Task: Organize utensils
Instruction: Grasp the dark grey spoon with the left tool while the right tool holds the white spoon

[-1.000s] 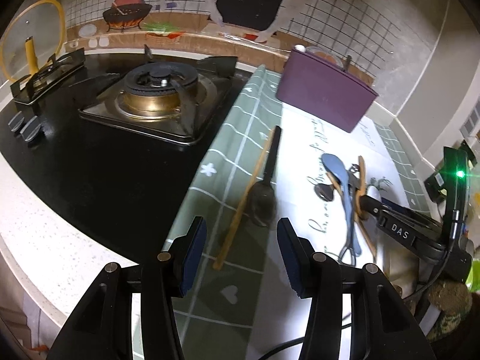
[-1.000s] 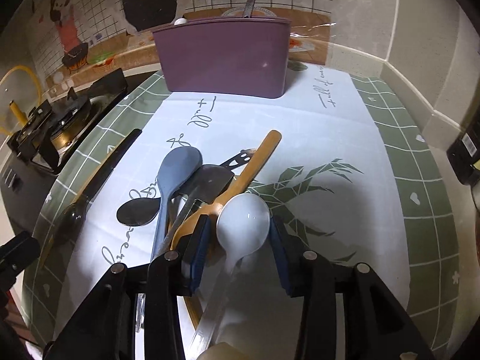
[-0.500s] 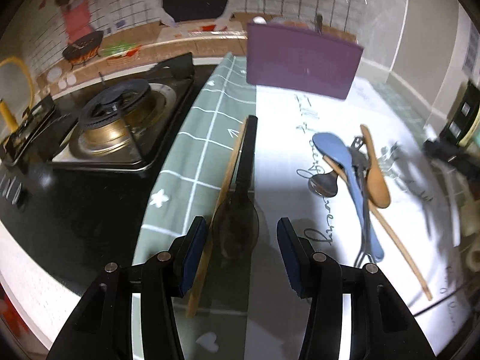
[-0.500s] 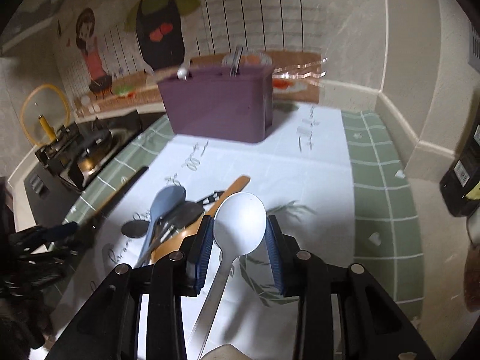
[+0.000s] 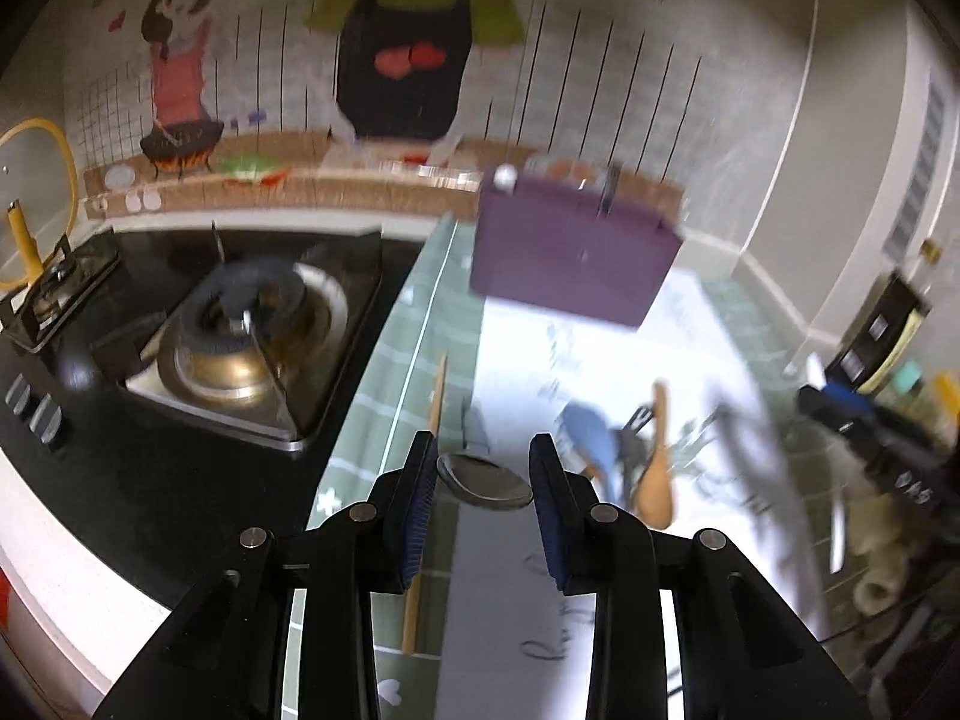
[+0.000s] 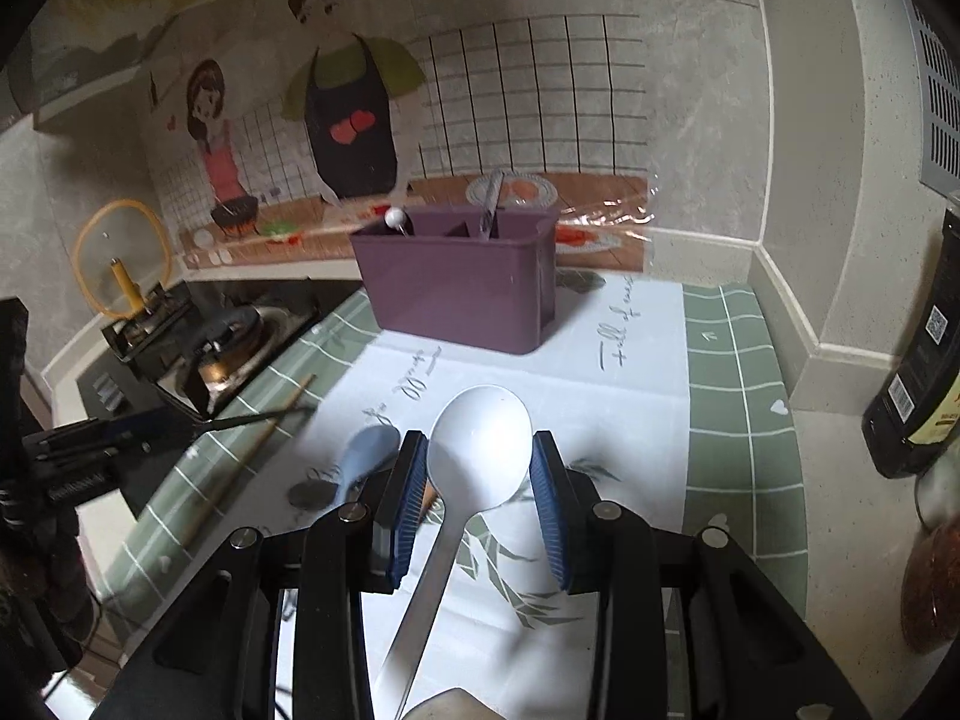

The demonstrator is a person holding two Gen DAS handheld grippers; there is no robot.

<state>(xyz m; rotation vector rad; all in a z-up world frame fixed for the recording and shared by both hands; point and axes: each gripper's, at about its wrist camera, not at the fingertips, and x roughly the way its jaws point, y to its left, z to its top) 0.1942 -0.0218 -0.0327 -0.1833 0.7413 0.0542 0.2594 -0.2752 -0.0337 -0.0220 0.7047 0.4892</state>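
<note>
A big white spoon (image 6: 480, 450) is up in the air, its round bowl squeezed between two blue pads and its long handle pointing back down. A dark metal spoon (image 5: 485, 480) is also lifted, its bowl between the other pair of blue pads. On the mat lie a blue spoon (image 6: 365, 461), a wooden spoon (image 5: 657, 480) and a long wooden stick (image 6: 246, 462). The purple box (image 6: 462, 282) stands upright at the back, with two handles poking out of it.

Both the left gripper (image 5: 483, 471) and right gripper (image 6: 480, 465) seemingly clamp something.
</note>
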